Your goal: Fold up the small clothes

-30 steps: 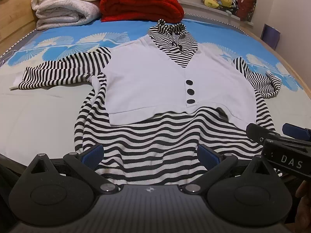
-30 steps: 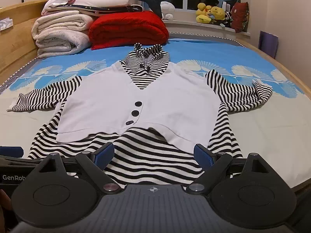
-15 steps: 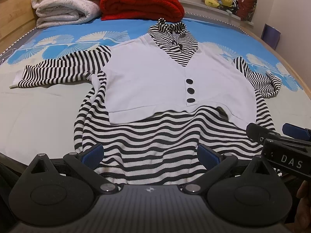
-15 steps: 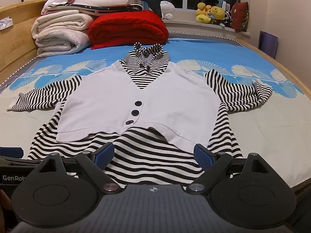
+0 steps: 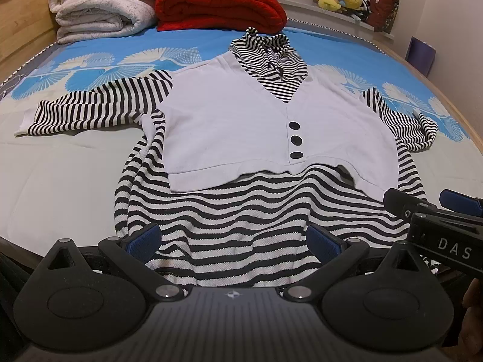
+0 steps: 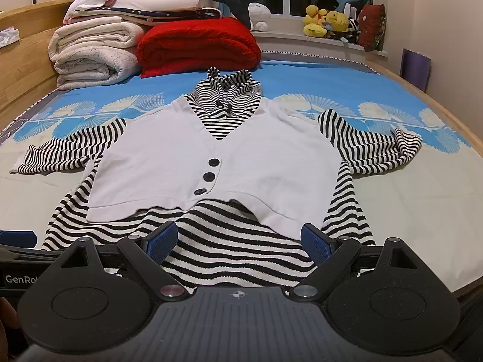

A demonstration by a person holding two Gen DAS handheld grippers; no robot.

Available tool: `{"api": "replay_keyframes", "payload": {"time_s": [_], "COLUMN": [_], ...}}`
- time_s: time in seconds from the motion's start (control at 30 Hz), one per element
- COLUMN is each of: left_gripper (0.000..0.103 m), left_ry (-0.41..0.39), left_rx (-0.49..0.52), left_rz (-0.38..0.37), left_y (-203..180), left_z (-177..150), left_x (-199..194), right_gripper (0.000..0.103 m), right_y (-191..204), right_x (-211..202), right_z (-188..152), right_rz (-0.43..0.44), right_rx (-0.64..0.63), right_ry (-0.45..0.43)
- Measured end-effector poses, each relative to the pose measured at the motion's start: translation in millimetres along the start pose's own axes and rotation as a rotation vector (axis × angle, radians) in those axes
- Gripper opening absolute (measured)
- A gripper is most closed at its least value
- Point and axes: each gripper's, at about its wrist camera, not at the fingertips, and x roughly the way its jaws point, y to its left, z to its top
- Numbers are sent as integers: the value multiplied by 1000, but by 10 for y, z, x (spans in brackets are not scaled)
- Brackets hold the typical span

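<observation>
From the left wrist camera, a small striped top [image 5: 241, 211] with a white vest front lies flat on the bed [image 5: 60, 181]. It is face up, with its collar far away and its bottom edge close to the camera. Three black buttons [image 5: 295, 140] run down the white part. One striped sleeve [image 5: 90, 111] stretches out to the left. The other sleeve [image 5: 413, 123] is bunched up on the right. The left claw [image 5: 234, 241] is spread wide, with nothing between its blue pads [image 5: 143, 239]. It sits low over the bottom edge of the top. The right claw [image 5: 428, 203] pokes in from the right side, close to the corner of the white vest. A red blanket [image 5: 220, 0] and white blankets [image 5: 102, 6] are piled at the far end of the bed.

From the right wrist camera, the same top [image 6: 229, 241] lies in the middle of the bed [image 6: 407, 211]. The right claw [image 6: 238, 238] is spread wide too and holds nothing. Its pads [image 6: 314, 241] sit just above the striped bottom part, near the vest's lower corner. A bit of the left claw [image 6: 18, 238] shows at the left edge. Yellow soft toys [image 6: 329, 21] sit on the window ledge far away.
</observation>
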Motion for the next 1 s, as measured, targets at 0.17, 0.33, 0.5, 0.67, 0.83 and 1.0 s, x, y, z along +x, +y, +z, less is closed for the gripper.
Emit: {"api": "replay_keyframes", "payload": {"time_s": [0.17, 0.33, 0.5, 0.67, 0.83, 1.0], "left_gripper": [102, 102, 102, 102, 102, 102], "left_ry": [1, 0, 1, 4, 4, 6], "left_rx": [1, 2, 1, 1, 0, -1], "left_rz": [-1, -1, -1, 0, -1, -2], "left_y": [15, 15, 16, -1, 8, 17], "left_z": [23, 22, 21, -16, -10, 3], "left_x": [11, 10, 14, 8, 15, 33], "right_gripper": [89, 89, 89, 89, 89, 89], "right_y": [2, 5, 8, 11, 12, 13], "right_x": [1, 1, 1, 3, 5, 5], "right_z": [-1, -1, -3, -1, -2, -3], "right_rz": [-1, -1, -2, -2, -2, -3], "right_rx": [0, -1, -1, -2, -2, -3], "right_ry": [0, 0, 0, 1, 1, 1]}}
